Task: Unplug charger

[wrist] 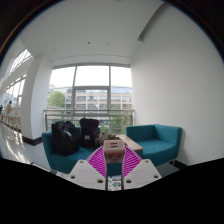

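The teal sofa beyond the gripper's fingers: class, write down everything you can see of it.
The teal sofa stands beyond the gripper, against the white wall beside the large window. It looks upholstered in plain teal fabric, with a low back, a boxy arm and thick seat cushions, and it sits upright on the floor. Nothing lies on its visible seat. A small low table stands just in front of it; contact between them cannot be told.

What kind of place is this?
Probably an office lounge or lobby: teal sofas around a low table, with a large window overlooking buildings. The open gripper points towards them.
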`<control>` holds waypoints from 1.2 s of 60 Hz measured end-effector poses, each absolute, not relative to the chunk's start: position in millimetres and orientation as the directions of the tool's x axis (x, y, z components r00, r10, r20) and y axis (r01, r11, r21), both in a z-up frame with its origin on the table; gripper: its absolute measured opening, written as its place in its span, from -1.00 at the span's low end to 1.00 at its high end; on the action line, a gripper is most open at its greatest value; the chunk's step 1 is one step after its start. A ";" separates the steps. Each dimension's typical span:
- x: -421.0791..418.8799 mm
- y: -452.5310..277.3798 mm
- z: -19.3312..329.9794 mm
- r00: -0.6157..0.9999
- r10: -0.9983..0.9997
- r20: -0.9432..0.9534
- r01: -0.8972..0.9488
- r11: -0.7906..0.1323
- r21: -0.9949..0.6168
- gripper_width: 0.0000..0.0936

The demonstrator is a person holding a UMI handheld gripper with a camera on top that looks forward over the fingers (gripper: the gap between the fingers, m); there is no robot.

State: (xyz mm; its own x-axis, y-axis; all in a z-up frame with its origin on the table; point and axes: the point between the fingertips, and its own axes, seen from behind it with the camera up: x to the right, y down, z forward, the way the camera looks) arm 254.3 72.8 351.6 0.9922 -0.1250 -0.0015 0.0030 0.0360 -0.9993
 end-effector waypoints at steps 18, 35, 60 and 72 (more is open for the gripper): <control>356.6 49.9 100.3 0.971 -0.240 0.000 -0.099 -0.403 -0.910 -0.64; 370.8 48.4 4.4 0.975 -0.224 0.000 -0.133 -0.578 -0.805 -0.54; 364.8 58.5 66.8 0.970 -0.242 0.016 -0.107 -0.483 -0.869 0.19; 310.9 17.2 216.7 0.975 -0.220 -0.020 -0.077 -0.257 -0.963 0.74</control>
